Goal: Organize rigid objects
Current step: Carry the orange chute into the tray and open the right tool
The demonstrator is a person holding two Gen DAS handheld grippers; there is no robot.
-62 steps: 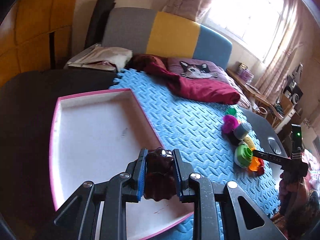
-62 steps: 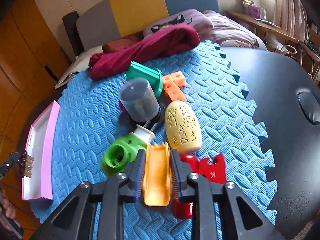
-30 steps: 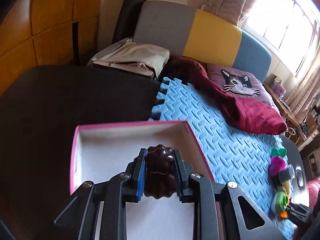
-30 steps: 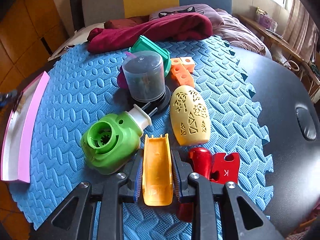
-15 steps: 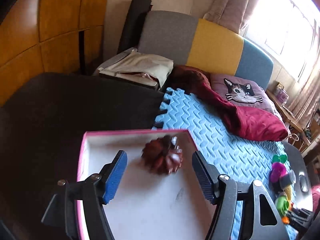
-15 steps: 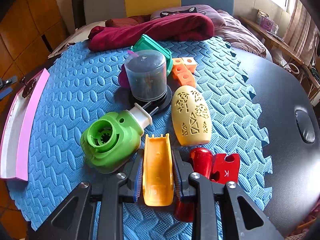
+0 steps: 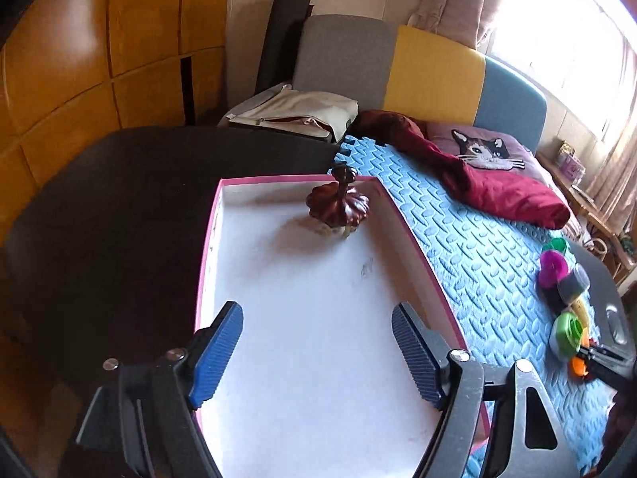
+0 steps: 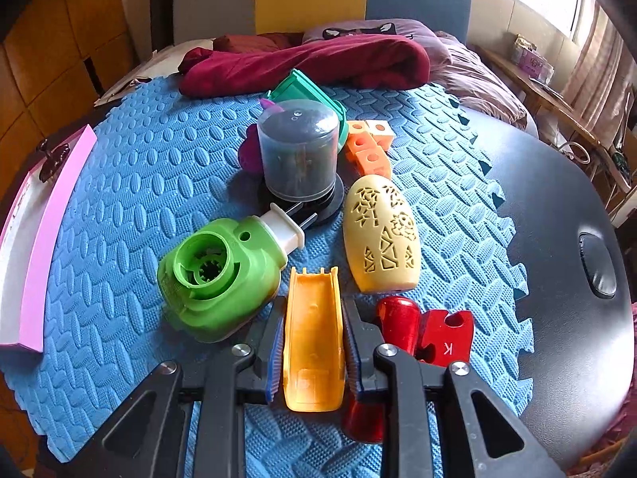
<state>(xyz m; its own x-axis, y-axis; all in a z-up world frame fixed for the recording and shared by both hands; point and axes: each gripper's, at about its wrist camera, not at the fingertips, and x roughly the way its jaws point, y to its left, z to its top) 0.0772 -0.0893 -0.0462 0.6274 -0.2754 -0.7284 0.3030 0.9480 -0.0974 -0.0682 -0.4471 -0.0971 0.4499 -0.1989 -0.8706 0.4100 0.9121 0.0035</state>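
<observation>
A dark red-brown flower-shaped object [image 7: 338,206] rests in the far part of the pink-rimmed white tray [image 7: 318,318]. My left gripper [image 7: 316,354] is open and empty above the tray's near half. My right gripper [image 8: 314,338] is shut on an orange trough-shaped piece [image 8: 314,334], low over the blue foam mat [image 8: 131,207]. Around it lie a green round gadget [image 8: 217,275], a cream perforated egg shape [image 8: 380,235], a red opener [image 8: 430,330], a grey lidded jar [image 8: 298,151], orange cubes [image 8: 368,147] and a teal box [image 8: 306,89].
The tray also shows at the left edge of the right wrist view [image 8: 43,215]. A maroon cloth [image 8: 310,63] and a cat cushion [image 7: 485,151] lie at the mat's far side. The mat sits on a dark table [image 8: 569,318]. A beige bag [image 7: 298,115] lies behind the table.
My left gripper carried the flower-shaped object to the tray's far part, opened and let it go, then drew back. My right gripper has stayed shut on the orange piece.
</observation>
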